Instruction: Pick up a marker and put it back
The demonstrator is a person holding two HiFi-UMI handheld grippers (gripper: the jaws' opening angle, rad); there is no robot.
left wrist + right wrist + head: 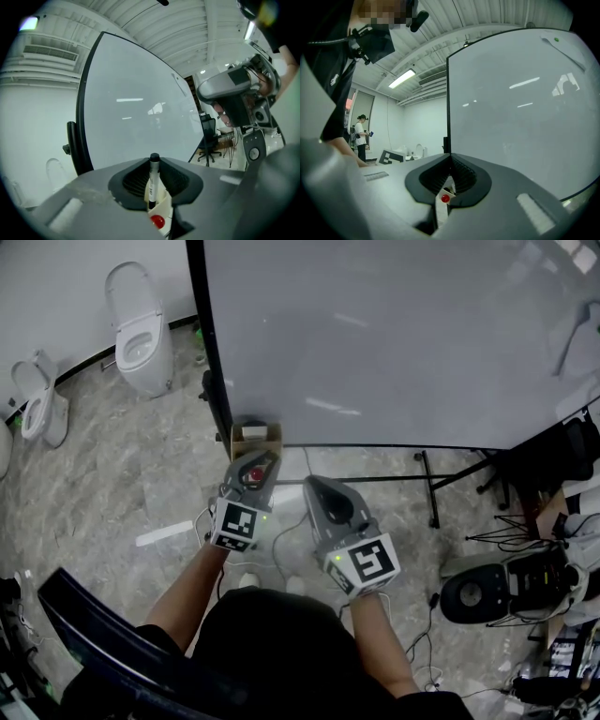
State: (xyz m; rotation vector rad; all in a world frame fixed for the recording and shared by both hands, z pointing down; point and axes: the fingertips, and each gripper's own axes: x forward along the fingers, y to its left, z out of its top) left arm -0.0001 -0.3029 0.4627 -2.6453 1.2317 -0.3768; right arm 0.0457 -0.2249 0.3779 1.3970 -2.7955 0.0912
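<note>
A white marker (152, 183) with a black cap stands upright between the jaws of my left gripper (153, 164), which is shut on its barrel. In the head view the left gripper (257, 463) is just below a small wooden holder box (255, 439) fixed at the whiteboard's (394, 334) lower left corner; the marker is hidden there by the gripper. My right gripper (315, 487) hovers to the right of the left one, beneath the board's bottom edge. Its jaws meet at the tip (450, 158) with nothing held.
Two white toilets (141, 329) (42, 401) stand on the marble floor at the left. The whiteboard's black stand leg (429, 486) and a round black base (476, 592) are at the right, with cables on the floor. A person (361, 136) stands far off.
</note>
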